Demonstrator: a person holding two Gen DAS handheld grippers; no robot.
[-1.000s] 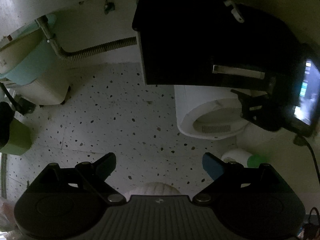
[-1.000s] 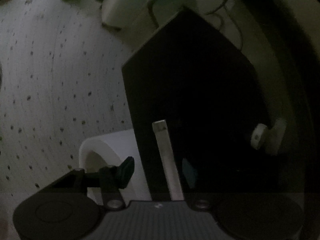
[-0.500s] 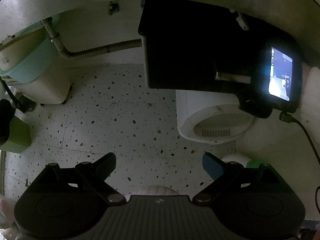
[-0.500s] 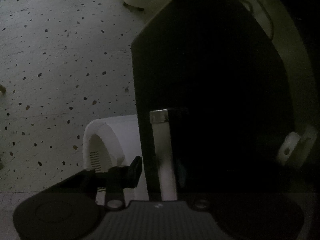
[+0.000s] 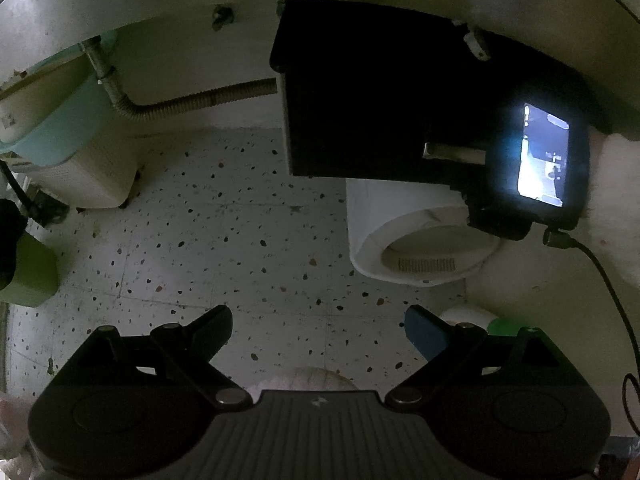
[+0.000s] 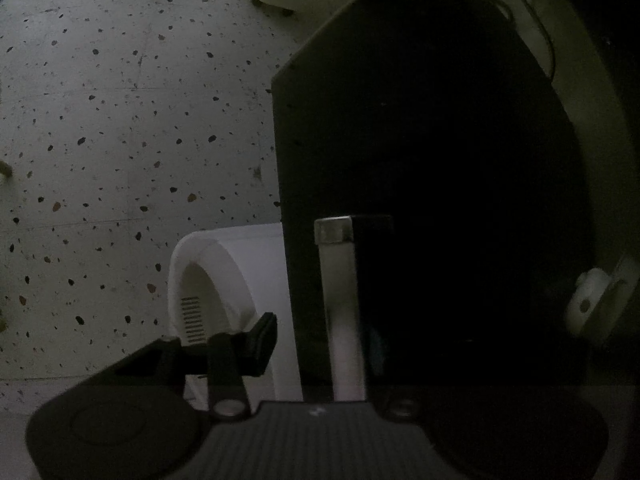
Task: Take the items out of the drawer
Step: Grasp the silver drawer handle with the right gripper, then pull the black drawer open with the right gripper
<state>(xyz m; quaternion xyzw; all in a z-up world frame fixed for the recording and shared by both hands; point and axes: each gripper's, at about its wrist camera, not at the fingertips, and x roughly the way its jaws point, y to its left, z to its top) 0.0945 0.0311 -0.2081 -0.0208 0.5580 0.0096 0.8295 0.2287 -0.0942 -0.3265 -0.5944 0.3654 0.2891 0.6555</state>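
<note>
A black drawer front [image 5: 360, 92] hangs under a pale counter, with a silver bar handle [image 5: 454, 152]. In the right wrist view the drawer front [image 6: 420, 152] fills the frame and the handle [image 6: 340, 304] runs between my right gripper's fingers. My right gripper [image 6: 320, 340] stands open around the handle; its left finger [image 6: 262, 338] shows, its right one is lost in the dark. It also shows in the left wrist view [image 5: 532, 160], with a lit screen. My left gripper [image 5: 318, 332] is open and empty above the floor.
A white bin [image 5: 416, 236] stands under the drawer. A corrugated pipe [image 5: 192, 100] runs along the wall. A teal and white tub [image 5: 68, 152] sits at the left, a green object [image 5: 28, 276] beside it. The floor is speckled terrazzo [image 5: 224, 240].
My right gripper has moved closer onto the drawer handle, which now looms larger between its fingers. The left gripper has pulled back slightly and stayed open.
</note>
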